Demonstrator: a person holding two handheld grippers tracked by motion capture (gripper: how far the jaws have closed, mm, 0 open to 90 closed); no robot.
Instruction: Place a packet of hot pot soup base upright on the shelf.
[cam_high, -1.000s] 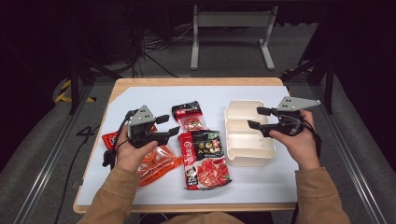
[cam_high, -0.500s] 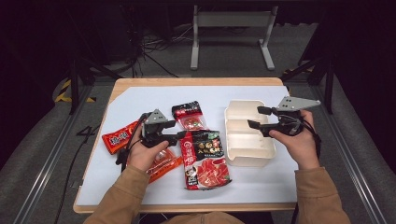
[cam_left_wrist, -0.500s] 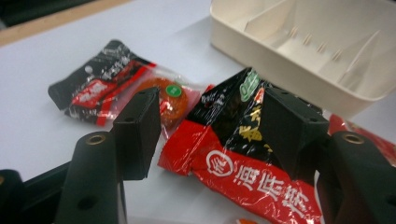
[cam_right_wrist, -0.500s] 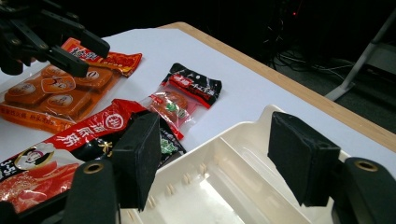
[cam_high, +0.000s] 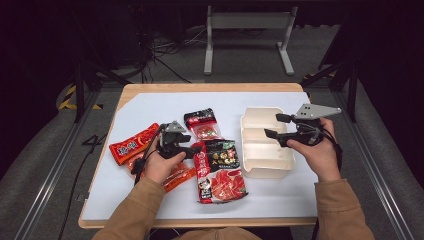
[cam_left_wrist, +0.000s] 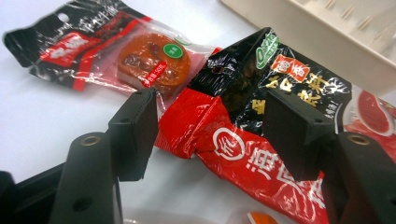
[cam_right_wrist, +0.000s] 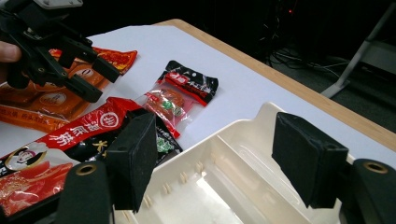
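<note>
Four food packets lie on the counter (cam_high: 150, 105): one large red-and-black (cam_high: 220, 170), one small black-topped (cam_high: 202, 123), two orange-red (cam_high: 132, 145) (cam_high: 175, 175); one cream container (cam_high: 265, 142); two tools (cam_high: 189, 145) (cam_high: 272, 126)

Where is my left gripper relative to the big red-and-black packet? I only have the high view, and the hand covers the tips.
Observer: The left gripper is open, with the big red-and-black packet's crumpled top corner between its jaws, not yet pinched.
Operator: And the right one?
Observer: The right gripper is open too, its jaws over the near end of the white container, holding nothing.
Operator: Anything in that container?
Observer: From the right gripper view, the part showing is bare, with small ribs along the inner walls.
</note>
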